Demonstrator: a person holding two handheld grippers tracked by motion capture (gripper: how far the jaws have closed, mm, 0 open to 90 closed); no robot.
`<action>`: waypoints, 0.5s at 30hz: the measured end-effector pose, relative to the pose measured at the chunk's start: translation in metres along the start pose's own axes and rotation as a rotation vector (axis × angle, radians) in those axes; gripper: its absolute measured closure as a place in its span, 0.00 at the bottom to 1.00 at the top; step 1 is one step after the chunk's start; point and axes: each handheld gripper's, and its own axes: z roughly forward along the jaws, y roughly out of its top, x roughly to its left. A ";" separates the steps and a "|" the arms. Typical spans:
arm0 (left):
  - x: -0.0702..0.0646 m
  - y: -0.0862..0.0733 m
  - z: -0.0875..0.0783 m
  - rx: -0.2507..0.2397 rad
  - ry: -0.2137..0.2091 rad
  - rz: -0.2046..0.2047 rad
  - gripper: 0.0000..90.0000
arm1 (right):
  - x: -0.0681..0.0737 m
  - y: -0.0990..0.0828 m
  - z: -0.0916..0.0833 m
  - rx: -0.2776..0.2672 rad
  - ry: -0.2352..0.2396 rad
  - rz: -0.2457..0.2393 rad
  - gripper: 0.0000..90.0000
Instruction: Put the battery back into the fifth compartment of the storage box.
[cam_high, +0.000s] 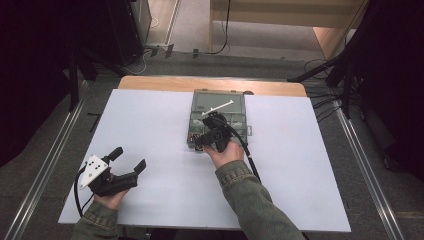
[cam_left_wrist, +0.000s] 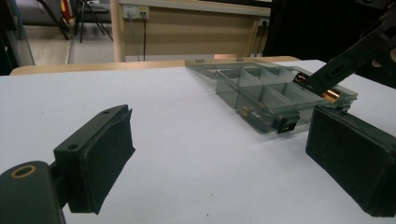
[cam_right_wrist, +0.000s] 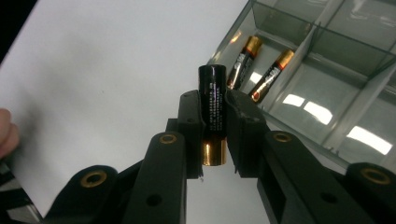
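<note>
The right gripper (cam_right_wrist: 215, 135) is squeezing a big black battery (cam_right_wrist: 212, 107) with a gold end between its two pads, so its jaws are clamped on it. In the right gripper view the battery stands up between the jaws, and its top points toward 12 o'clock. Just past it, toward 1 o'clock, sits a clear plastic box (cam_right_wrist: 327, 60) with many little rooms. Two smaller batteries (cam_right_wrist: 257, 70) already lie side by side in the nearest room. In the high view the right gripper (cam_high: 214, 131) hangs over the near left corner of the box (cam_high: 240, 107), which sits in the middle of the white table (cam_high: 150, 130). The left gripper (cam_high: 129, 159) rests down at 8 o'clock on the table, well apart from the box, with its jaws spread wide and nothing in them. I think the job in hand is carrying the big battery to the box. The next move needs care: line the battery up over one room, lower it inside the walls, then let go gently so it does not roll off onto the table.
</note>
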 end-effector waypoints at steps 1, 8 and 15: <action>0.000 0.000 0.000 0.001 0.000 0.000 0.08 | -0.001 0.001 0.000 -0.006 0.002 0.013 0.86; 0.000 0.000 0.001 0.000 0.004 0.001 0.08 | -0.011 0.008 0.004 -0.080 0.005 0.089 0.86; 0.001 0.000 0.001 -0.001 0.005 -0.001 0.08 | -0.014 0.012 0.015 -0.131 -0.001 0.145 0.86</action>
